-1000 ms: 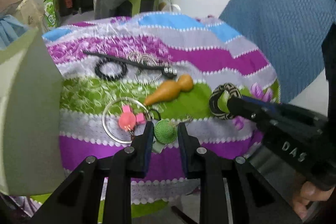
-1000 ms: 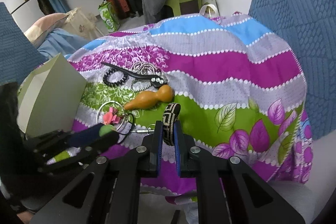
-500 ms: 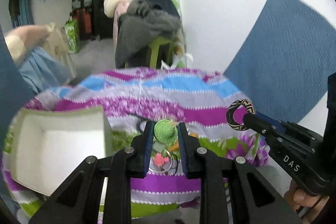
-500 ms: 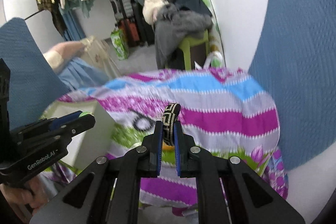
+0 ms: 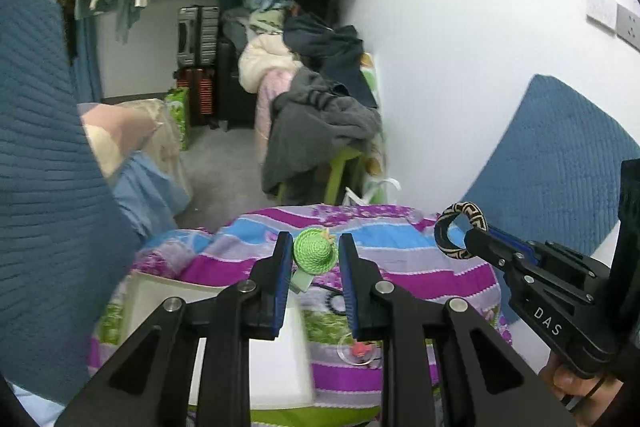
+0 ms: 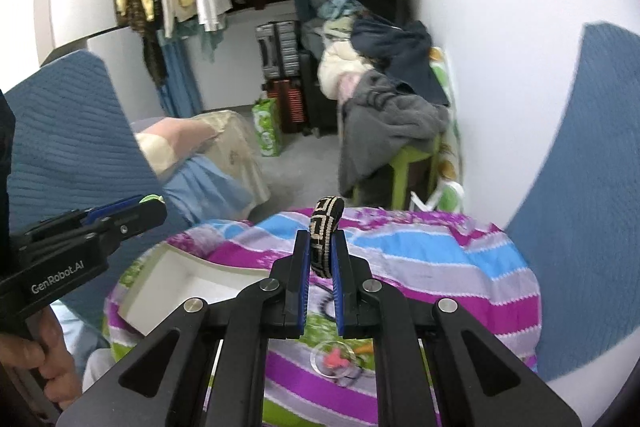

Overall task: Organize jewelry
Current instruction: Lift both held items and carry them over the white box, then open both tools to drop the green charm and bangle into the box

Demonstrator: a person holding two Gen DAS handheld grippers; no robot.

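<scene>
Below and left of both raised grippers sits the white box [image 5: 276, 359], open upward on the striped surface [image 5: 420, 279]. Nearer it, the left gripper [image 5: 313, 259] has jaws clenched on a green crocheted hat charm [image 5: 314, 251]; the right gripper [image 6: 322, 259] grasps a patterned bangle [image 6: 325, 231] edge-on, farther right.

"DAS" marks the right gripper [image 5: 472, 247]; "GenRobot.AI" the left gripper [image 6: 154, 209].
</scene>
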